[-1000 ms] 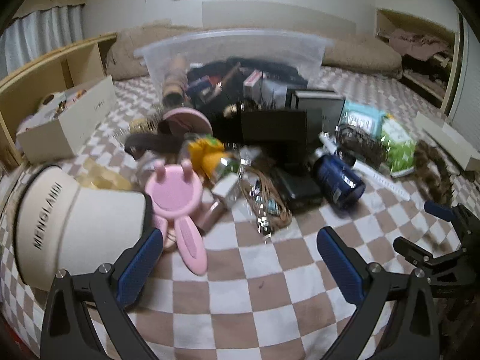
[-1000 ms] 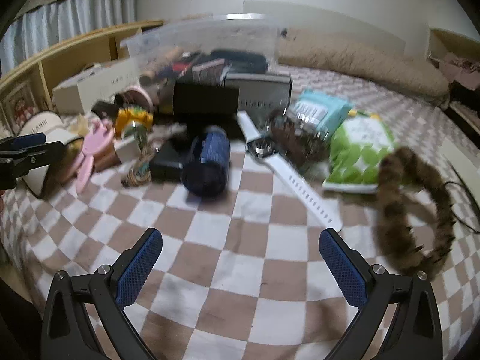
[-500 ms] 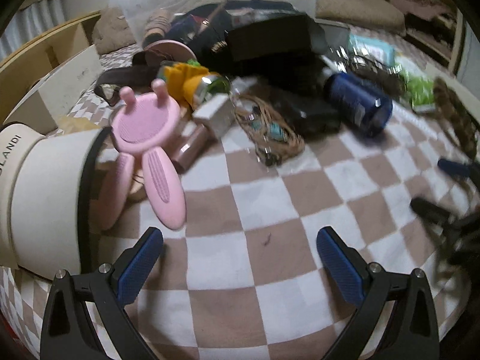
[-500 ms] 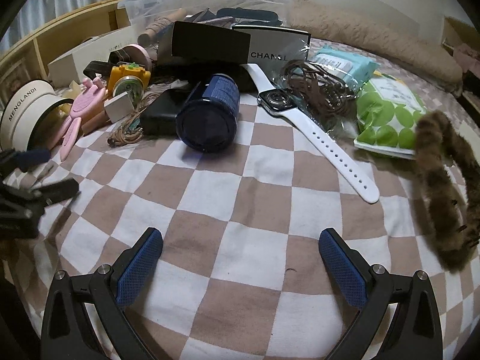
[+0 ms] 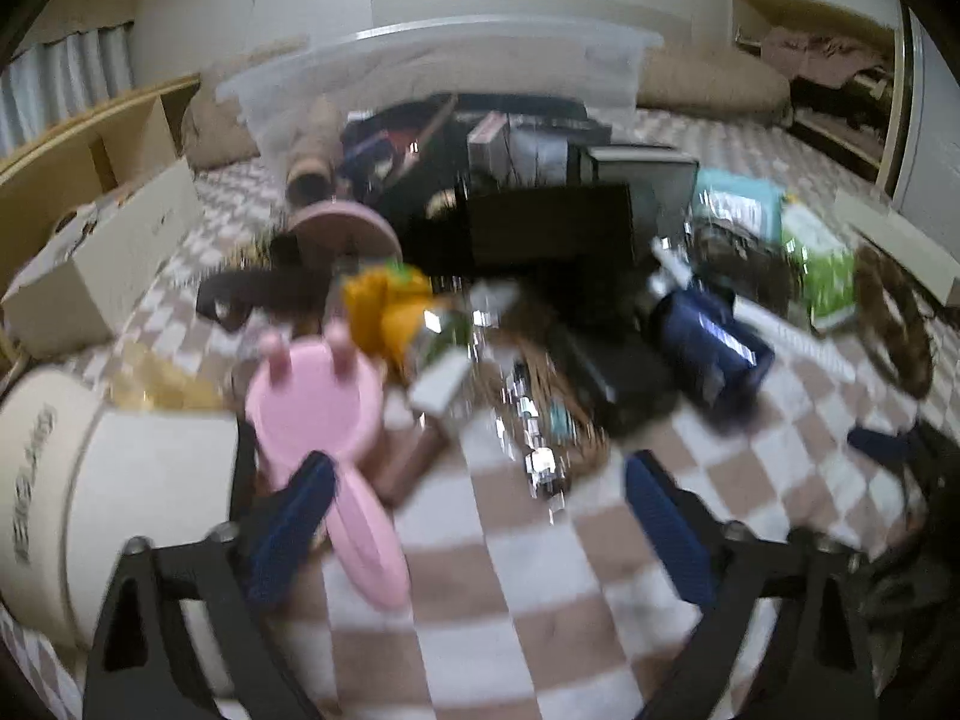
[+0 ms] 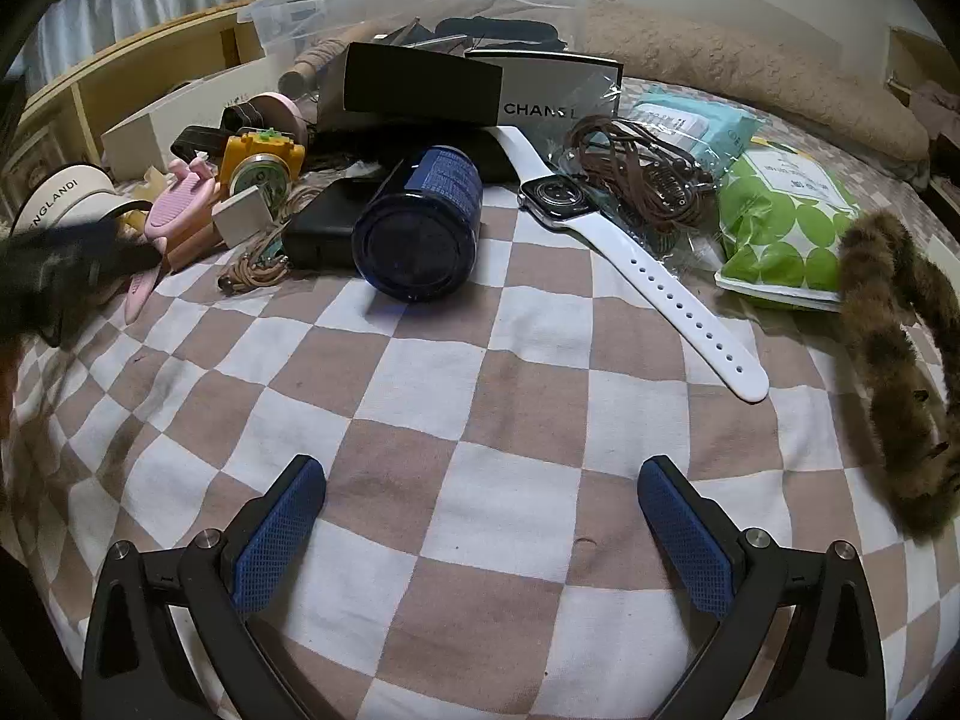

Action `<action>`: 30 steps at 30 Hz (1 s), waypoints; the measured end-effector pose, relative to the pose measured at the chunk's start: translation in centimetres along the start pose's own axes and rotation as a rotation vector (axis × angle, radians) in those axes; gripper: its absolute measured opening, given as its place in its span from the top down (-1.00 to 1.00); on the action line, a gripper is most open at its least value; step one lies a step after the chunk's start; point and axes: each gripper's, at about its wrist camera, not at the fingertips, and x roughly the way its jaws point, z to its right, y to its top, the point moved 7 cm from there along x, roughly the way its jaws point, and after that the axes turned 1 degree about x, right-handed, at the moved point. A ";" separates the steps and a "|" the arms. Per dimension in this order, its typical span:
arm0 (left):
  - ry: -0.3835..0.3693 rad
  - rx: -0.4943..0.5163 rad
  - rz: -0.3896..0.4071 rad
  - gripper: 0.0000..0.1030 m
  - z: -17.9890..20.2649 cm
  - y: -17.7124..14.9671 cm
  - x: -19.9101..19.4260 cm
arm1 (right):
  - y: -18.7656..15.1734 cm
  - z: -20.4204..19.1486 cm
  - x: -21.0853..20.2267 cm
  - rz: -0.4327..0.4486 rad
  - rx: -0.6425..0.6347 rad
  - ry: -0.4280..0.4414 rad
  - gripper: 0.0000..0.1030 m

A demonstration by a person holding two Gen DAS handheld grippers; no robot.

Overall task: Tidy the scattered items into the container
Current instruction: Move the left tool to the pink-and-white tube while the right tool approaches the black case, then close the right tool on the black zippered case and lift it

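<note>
1. Blue-padded left gripper has its jaws closing, narrower than a second ago; only checkered bedding lies between them, and the pink rabbit-shaped brush overlaps the left pad at the edge, contact uncertain in the blur.
2. Right gripper stands wide open over bare checkered cover, holding nothing; it sits lower and nearer the bedding than a second ago.
3. Scattered items lie beyond: dark blue jar on its side, white-strapped watch, green pouch, fur band.
4. Clear container stands behind the pile, already part-filled.
5. Judgement: the left gripper is probably committing to the brush; no item is lifted yet.
</note>
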 end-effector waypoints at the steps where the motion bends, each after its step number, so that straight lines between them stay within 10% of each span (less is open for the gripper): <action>1: -0.005 -0.001 -0.001 -0.61 -0.1 0.5 0.3 | 0.0 0.0 0.0 -0.001 -0.002 -0.003 -1.00; 9: -0.021 -0.020 -0.084 -0.07 -0.7 0.5 4.6 | 0.0 0.1 0.0 -0.002 0.008 0.008 -1.00; 30: -0.081 -0.025 -0.164 0.53 -0.1 -2.0 4.8 | -0.1 -0.3 0.1 -0.009 -0.027 -0.039 -1.00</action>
